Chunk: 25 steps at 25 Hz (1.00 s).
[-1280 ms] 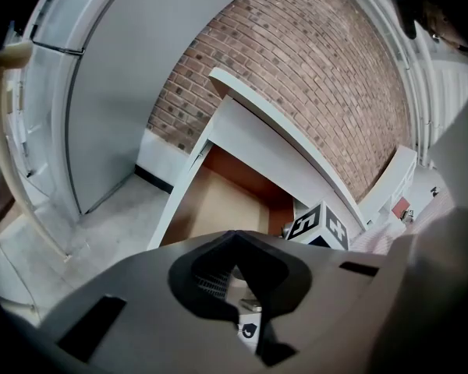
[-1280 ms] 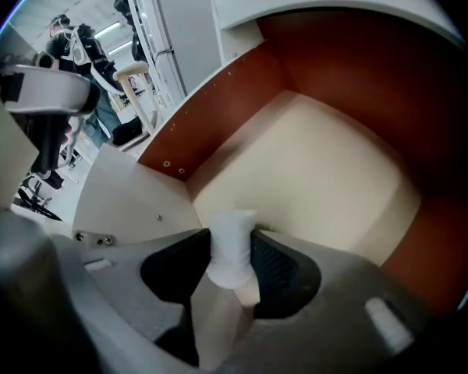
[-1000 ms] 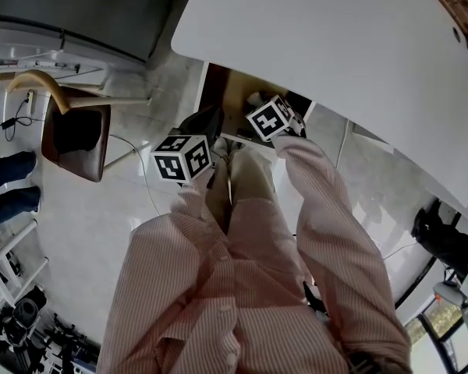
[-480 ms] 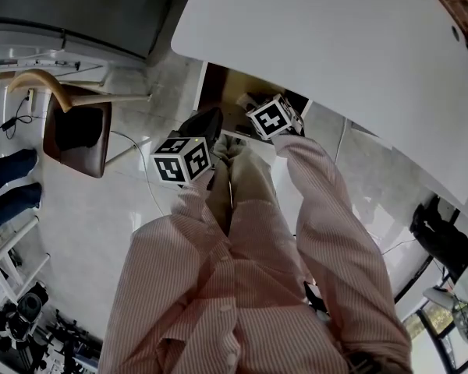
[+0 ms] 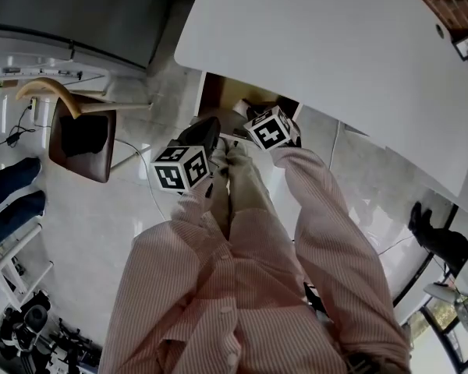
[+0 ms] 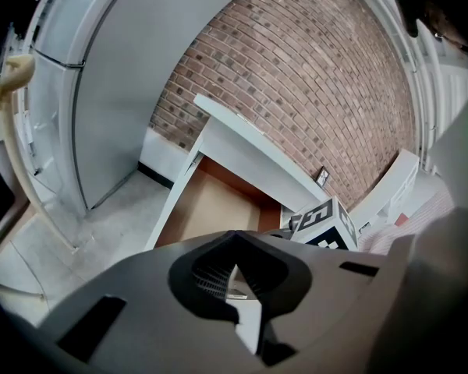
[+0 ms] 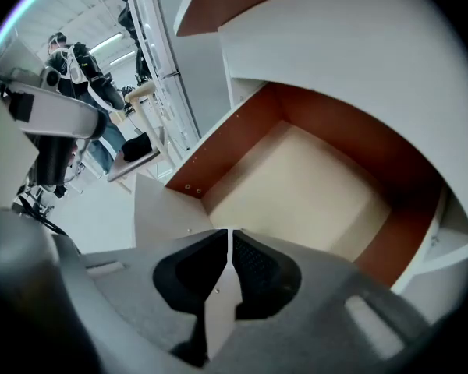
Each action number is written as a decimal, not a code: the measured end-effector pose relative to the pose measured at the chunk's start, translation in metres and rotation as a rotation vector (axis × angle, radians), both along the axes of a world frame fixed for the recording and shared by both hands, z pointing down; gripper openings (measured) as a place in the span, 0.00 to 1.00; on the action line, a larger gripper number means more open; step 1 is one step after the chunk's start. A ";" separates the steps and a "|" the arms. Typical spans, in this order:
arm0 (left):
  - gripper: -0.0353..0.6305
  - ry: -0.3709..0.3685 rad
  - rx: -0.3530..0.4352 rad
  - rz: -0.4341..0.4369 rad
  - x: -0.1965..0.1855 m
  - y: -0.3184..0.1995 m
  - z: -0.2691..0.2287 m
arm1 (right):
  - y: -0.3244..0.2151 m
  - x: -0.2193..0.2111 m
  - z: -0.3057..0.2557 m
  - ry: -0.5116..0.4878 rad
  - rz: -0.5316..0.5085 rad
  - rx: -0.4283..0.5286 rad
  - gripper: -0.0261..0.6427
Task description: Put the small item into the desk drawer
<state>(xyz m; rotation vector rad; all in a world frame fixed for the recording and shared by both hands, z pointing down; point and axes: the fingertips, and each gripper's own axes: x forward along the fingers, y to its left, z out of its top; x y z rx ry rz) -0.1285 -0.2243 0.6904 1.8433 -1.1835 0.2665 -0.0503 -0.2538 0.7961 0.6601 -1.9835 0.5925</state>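
Drawer status: open wooden drawer (image 7: 246, 123), brown walls, beige floor, under white desk top (image 5: 335, 53); visible floor bare; small item: place cannot be told. Over drawer, right gripper (image 7: 229, 236): jaws just closing, now thin slit, nothing between. Nearby, left gripper (image 6: 234, 244): jaws pressed together, empty.

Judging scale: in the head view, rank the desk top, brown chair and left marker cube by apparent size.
1. desk top
2. brown chair
3. left marker cube, smallest though probably nearer the camera

A white desk (image 5: 335, 45) stands on the pale floor (image 5: 86, 216), its brown-walled drawer (image 7: 296, 185) open, a chair (image 5: 82, 135) nearby.
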 end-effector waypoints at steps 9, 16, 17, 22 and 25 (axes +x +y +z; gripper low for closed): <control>0.05 -0.011 0.054 0.038 -0.006 0.000 -0.048 | 0.012 0.004 -0.068 -0.086 0.094 0.051 0.05; 0.05 -0.011 0.123 0.100 -0.005 0.008 -0.090 | 0.019 0.010 -0.127 -0.221 0.184 0.100 0.05; 0.05 -0.013 0.135 0.108 -0.006 0.009 -0.096 | 0.020 0.010 -0.137 -0.247 0.198 0.109 0.05; 0.05 -0.027 0.210 0.134 -0.009 0.005 -0.127 | 0.021 0.011 -0.183 -0.384 0.258 0.157 0.05; 0.05 -0.034 0.260 0.140 -0.014 0.001 -0.147 | 0.019 0.015 -0.211 -0.438 0.289 0.199 0.05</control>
